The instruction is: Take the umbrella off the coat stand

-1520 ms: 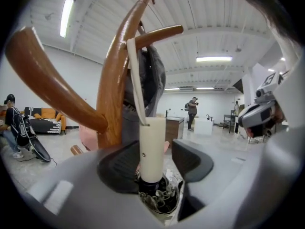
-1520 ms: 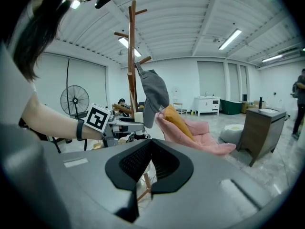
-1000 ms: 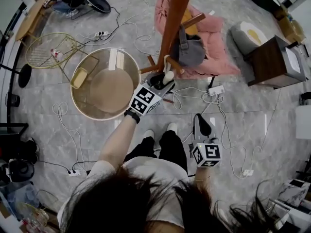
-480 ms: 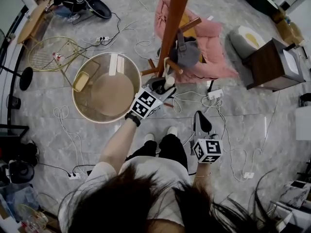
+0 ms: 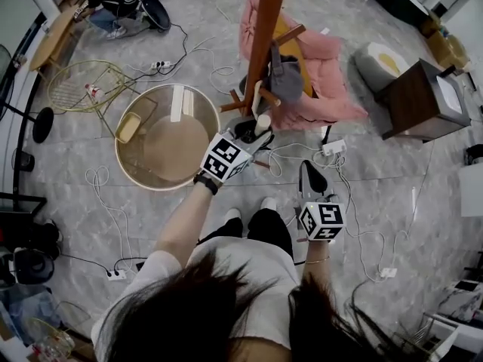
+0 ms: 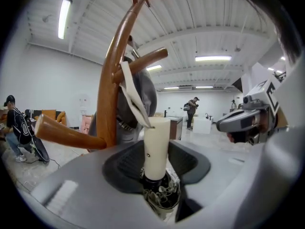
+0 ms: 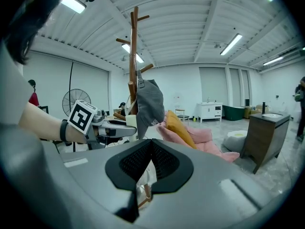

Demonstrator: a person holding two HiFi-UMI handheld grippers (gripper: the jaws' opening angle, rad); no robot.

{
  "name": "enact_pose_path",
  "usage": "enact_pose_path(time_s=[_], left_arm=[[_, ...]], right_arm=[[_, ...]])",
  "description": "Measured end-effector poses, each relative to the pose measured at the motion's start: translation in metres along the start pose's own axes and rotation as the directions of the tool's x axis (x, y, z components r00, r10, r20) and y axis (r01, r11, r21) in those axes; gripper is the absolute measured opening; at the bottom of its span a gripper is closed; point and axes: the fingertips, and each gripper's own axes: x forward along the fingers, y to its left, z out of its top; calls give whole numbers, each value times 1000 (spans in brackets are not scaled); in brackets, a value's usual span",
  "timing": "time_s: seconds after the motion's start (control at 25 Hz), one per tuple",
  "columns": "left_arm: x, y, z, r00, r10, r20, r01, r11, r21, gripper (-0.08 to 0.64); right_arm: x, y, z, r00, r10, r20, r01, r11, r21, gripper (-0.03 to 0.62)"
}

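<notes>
Standing at twelve o'clock in the head view, the coat stand (image 5: 266, 36) has the umbrella (image 6: 159, 194) against it, strap (image 6: 132, 97) running up to a peg (image 6: 145, 59). The left claw (image 6: 157, 175) grips its cream handle (image 6: 156, 137). At five o'clock, the right claw (image 7: 151, 149) is clenched, empty.

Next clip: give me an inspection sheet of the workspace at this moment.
Surface: grey tiled floor; round glass table beside the stand.
Job's things: wooden coat stand; umbrella's cream handle, its strap running up to a peg.
Clutter: grey bag hanging on the stand; pink cushions; wire table.
Grippers: left gripper shut on the handle; right gripper shut, empty.
Cables: white leads and power strips across the floor.
Surroundings: dark wooden cabinet; people in the background.
</notes>
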Motion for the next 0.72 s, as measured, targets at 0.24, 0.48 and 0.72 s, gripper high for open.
enact_pose_path(time_s=[0.24,0.48,0.72], left_arm=[[-14,-1,22,999,18,42,-19,1000,12,209],[-27,-8,48,997,19,70,-23,998,57,209],[-40,-17,69,995,4,96,-12,996,84,209]], right_arm=[[1,5,5,1000,20,18,-20,1000,-7,3],[5,7,25,997,39,63,-38,999,-20,3],[11,11,46,993,53,107,-50,998,-34,3]])
